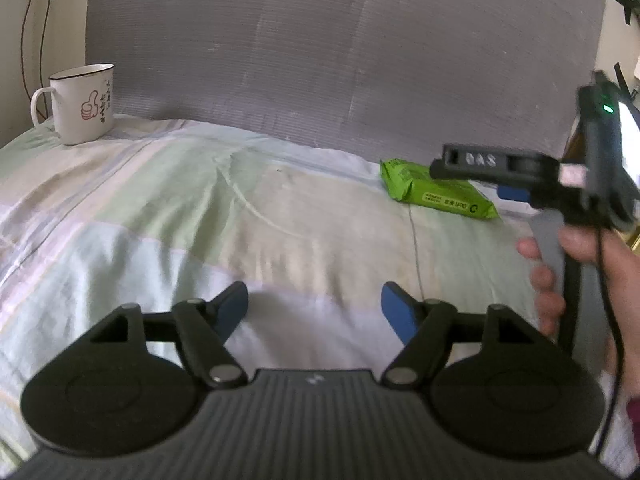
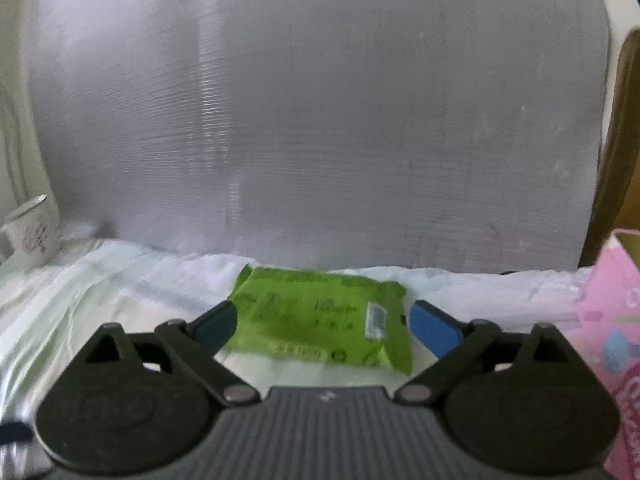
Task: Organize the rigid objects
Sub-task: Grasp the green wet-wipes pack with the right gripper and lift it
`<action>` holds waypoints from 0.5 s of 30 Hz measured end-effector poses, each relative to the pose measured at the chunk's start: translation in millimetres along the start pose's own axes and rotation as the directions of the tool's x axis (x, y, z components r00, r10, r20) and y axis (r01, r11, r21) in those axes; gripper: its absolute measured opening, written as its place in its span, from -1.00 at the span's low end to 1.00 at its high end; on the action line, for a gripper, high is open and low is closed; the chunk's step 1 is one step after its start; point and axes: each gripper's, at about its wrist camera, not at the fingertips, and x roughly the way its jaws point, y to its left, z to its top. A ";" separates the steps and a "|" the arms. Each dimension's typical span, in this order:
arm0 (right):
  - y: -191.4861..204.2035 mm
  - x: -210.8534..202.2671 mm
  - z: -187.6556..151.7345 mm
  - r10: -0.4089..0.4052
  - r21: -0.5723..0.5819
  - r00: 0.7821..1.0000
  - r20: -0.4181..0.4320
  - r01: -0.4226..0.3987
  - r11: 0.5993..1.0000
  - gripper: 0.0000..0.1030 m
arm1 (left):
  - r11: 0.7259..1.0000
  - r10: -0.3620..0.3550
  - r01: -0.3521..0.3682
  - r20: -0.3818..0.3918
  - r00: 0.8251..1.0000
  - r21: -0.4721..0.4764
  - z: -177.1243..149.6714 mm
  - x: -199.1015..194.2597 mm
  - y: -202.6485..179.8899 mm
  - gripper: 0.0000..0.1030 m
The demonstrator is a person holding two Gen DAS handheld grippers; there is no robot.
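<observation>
My right gripper (image 2: 322, 326) hangs spread wide, the green packet (image 2: 324, 316) on the bedsheet (image 2: 100, 280) apparently between its fingers (blurred view), left gripper (image 1: 314, 308) released and empty; closing could crumple or nudge it away.

Left tongs (image 1: 314, 306) low in foreground, blue pads apart, nothing between them, over striped bedsheet (image 1: 160, 208). White mug (image 1: 82, 104) upright at far left by grey headboard (image 1: 340, 52). Green packet (image 1: 436, 190) flat at right. Right tongs (image 1: 508, 190) above packet, blurred, held by hand (image 1: 576, 268).
</observation>
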 end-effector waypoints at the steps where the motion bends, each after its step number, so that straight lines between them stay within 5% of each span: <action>1: -3.2 6.2 3.2 -0.002 0.019 1.000 -0.010 0.002 1.000 0.88 | 1.000 0.000 0.000 0.000 1.000 0.000 0.0 -0.1 0.0 0.48; 6: -23.5 38.6 20.9 0.034 0.127 0.995 -0.097 -0.022 0.992 0.89 | 1.000 0.000 0.000 0.000 1.000 -0.001 -0.1 -0.4 0.1 0.48; 9: -32.4 52.1 21.8 0.100 0.200 0.983 -0.155 -0.068 0.977 0.72 | 1.000 0.000 0.000 0.000 1.000 -0.002 -0.5 -1.2 0.2 0.48; 11: -30.1 50.0 20.5 0.122 0.196 0.980 -0.156 -0.090 0.976 0.53 | 1.000 -0.001 0.001 0.000 1.000 -0.003 -0.7 -1.1 -0.2 0.48; 15: -24.5 38.1 12.0 0.177 0.173 0.971 -0.159 -0.149 0.974 0.48 | 1.000 -0.004 0.004 -0.001 1.000 -0.002 -0.8 -0.2 -1.0 0.48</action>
